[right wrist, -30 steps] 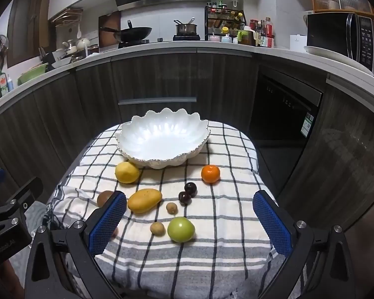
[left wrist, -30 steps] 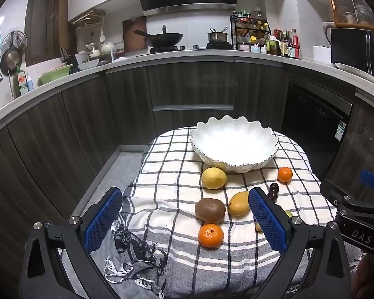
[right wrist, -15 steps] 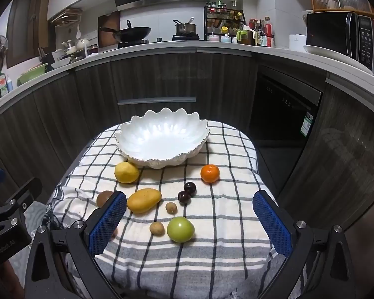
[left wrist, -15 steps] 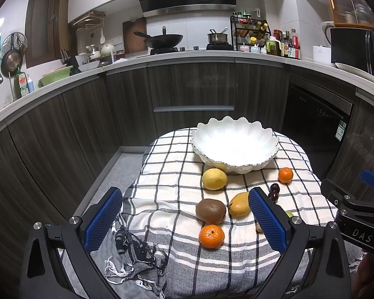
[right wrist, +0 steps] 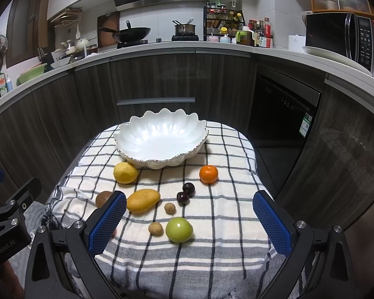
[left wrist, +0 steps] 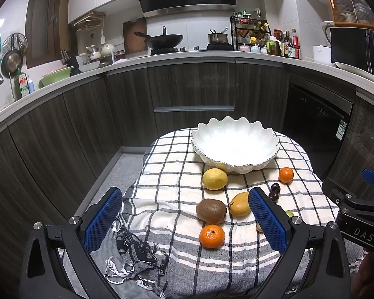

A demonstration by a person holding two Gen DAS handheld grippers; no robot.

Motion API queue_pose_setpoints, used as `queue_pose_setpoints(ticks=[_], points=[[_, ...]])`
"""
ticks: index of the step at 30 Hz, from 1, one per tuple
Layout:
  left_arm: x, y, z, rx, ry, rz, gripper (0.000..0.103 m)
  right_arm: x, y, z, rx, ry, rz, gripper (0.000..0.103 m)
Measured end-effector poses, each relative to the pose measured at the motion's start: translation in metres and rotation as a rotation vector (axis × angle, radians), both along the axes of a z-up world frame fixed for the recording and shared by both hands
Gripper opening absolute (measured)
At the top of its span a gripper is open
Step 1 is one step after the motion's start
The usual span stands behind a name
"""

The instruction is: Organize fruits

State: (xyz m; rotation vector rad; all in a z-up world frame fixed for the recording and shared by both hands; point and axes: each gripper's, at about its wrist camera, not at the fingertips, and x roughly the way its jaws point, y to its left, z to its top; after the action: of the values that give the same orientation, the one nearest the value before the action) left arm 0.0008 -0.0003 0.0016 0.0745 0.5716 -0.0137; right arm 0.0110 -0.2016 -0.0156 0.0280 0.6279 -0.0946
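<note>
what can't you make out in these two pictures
- Green fruit, left wrist view: mostly behind the left gripper finger.
- Kiwi, right wrist view: partly behind the right gripper finger.
- Near edge of the checked cloth: hidden by gripper bodies in both views.

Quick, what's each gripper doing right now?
Left gripper: open, holding nothing.
Right gripper: open, holding nothing.

L gripper [left wrist: 184,220]: jaws wide apart, nothing held | R gripper [right wrist: 189,220]: same, level w/ L
</note>
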Motion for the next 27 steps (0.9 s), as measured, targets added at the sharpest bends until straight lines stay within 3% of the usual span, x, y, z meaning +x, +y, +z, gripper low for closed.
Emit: queue_pose_setpoints(ticks=[27], points=[[-0.0020,-0.0004,0.0020,0.003,-0.001,0.001,0.103,0.0002,-0.0001,-0.0005,0.000,0.000,0.000,0.102]])
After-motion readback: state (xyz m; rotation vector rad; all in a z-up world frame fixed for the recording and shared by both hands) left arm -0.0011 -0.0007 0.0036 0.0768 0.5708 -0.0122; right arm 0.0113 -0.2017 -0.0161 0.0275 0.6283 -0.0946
